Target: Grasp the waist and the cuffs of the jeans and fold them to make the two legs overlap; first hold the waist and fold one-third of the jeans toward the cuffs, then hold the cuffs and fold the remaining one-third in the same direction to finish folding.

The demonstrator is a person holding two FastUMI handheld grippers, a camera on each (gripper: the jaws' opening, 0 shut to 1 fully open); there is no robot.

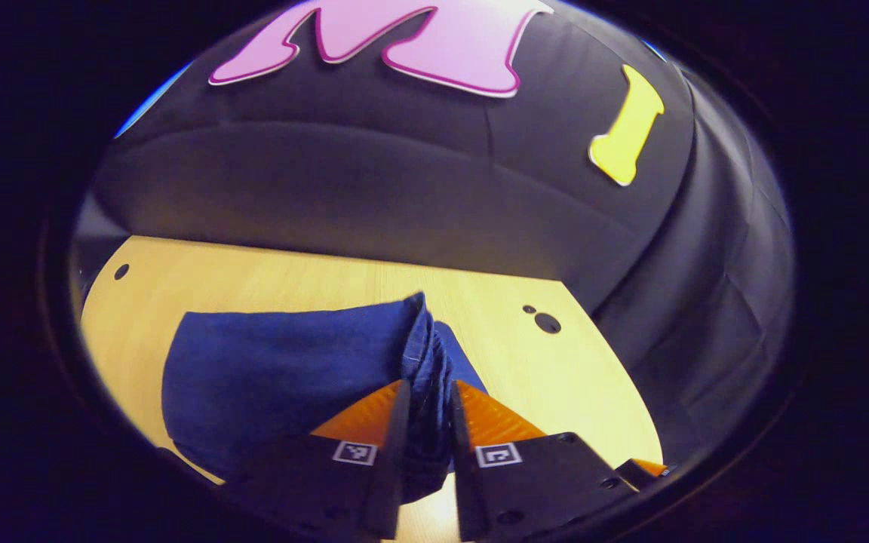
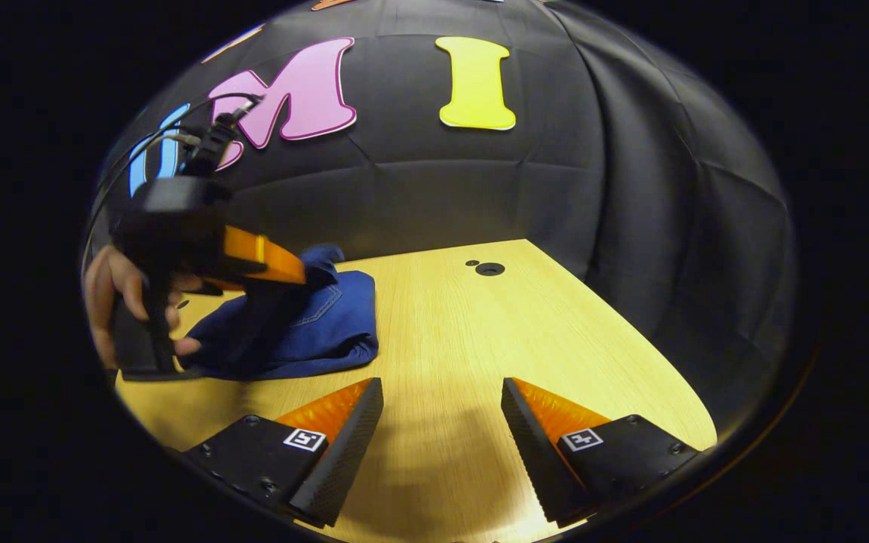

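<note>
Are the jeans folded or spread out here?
Folded: the jeans lie as a compact layered bundle on the table, one edge pinched in the left claw.

One jeans (image 1: 284, 369), two grippers (image 1: 430, 392), perhaps.

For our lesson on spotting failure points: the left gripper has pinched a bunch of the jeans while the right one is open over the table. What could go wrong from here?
1. The left gripper clamps a thick bunch of jeans between its fingers; some layers could slip out, spoiling the fold.
2. The right gripper is open over bare table, apart from the jeans, so one-handed pulling may drag or skew the pile.
3. The jeans look bunched, not flat, so the edges may misalign.
</note>
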